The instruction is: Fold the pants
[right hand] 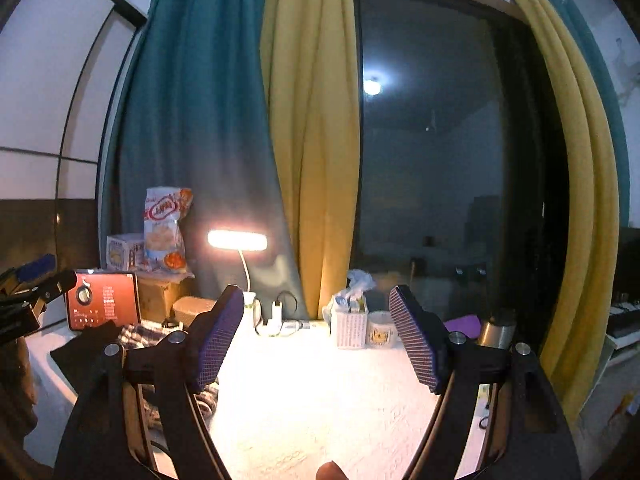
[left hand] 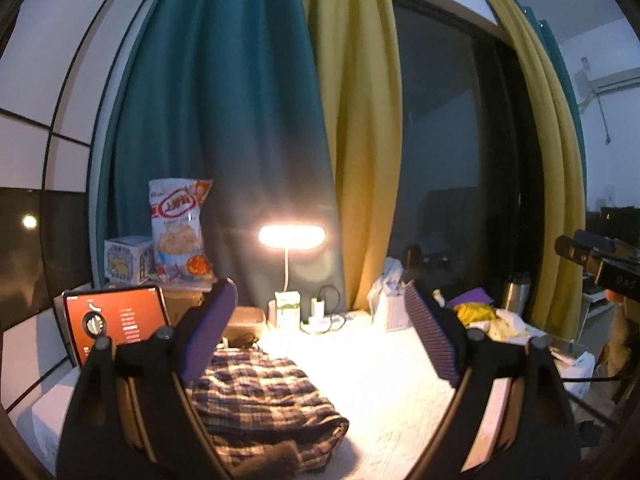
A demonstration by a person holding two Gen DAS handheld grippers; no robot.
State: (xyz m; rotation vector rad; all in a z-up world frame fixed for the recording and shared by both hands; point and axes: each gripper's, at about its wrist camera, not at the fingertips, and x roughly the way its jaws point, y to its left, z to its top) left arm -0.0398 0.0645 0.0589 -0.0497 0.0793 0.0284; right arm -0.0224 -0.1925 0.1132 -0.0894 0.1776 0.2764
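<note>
Left wrist view: the left gripper [left hand: 320, 336] hangs above the table [left hand: 380, 380] with its jaws spread wide and nothing between them. The pants [left hand: 260, 396], a plaid bundle already folded into a thick stack, lie on the white cloth toward the table's left edge, partly behind the left finger. At the far edge a lit lamp [left hand: 291, 237] stands beside a small carton [left hand: 287, 307] and a charger [left hand: 318, 307]. In the far left corner sit a tablet [left hand: 116, 322], a snack bag [left hand: 180, 232] and a box [left hand: 128, 258]. Near the far right corner are a white basket [left hand: 394, 310], a yellow cloth [left hand: 476, 312] and a steel flask [left hand: 516, 294]. The right gripper [left hand: 600, 260] shows at the right rim; its jaws cannot be told here.

Right wrist view: the right gripper [right hand: 316, 344] is also wide open and holds nothing, over bare white cloth near the table's [right hand: 312, 400] middle. The pants [right hand: 140, 338] show only in part, by the left edge behind the left finger. The lamp [right hand: 237, 240], a basket [right hand: 352, 326] and a mug [right hand: 380, 334] line the far edge. The left gripper [right hand: 28, 292] pokes in at the left rim.
</note>
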